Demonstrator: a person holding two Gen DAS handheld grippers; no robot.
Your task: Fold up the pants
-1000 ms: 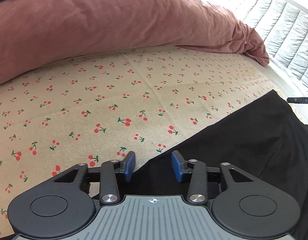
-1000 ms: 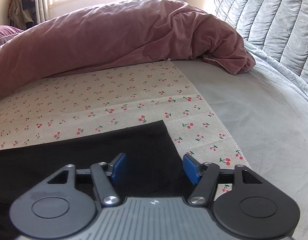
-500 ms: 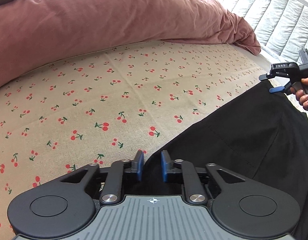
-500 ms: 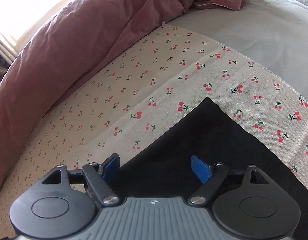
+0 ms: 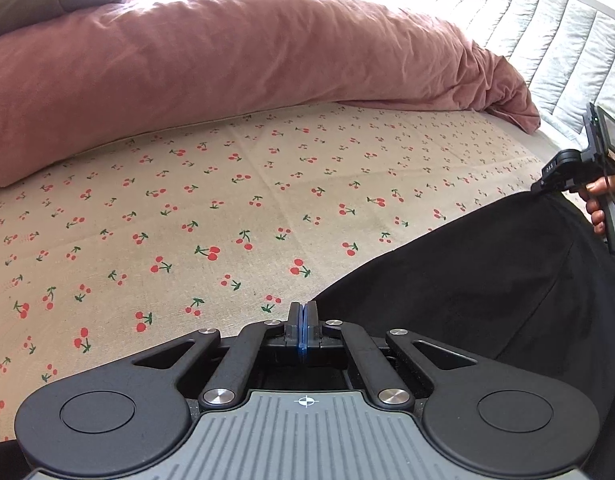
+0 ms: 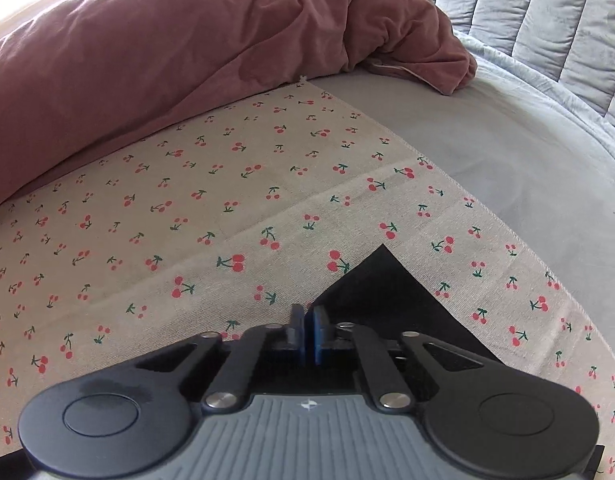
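Pinching the black pants (image 5: 487,280), both left gripper (image 5: 303,316) and right gripper (image 6: 306,320) fingers sit closed.

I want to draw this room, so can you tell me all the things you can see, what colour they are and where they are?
pants: one, black, lying on the cherry cloth nearest the cameras, one corner pointing away in the right wrist view
cherry cloth: one, beige with red cherries, spread over the bed
duvet: one, dusty pink, bunched along the far side of the cloth
bed sheet: one, grey, to the right of the cloth
quilted headboard: one, pale grey, far right
left gripper: one, black with blue pads, shut at the pants' edge
right gripper: one, black with blue pads, shut by the pants' corner
hand: one, holding the right gripper's handle
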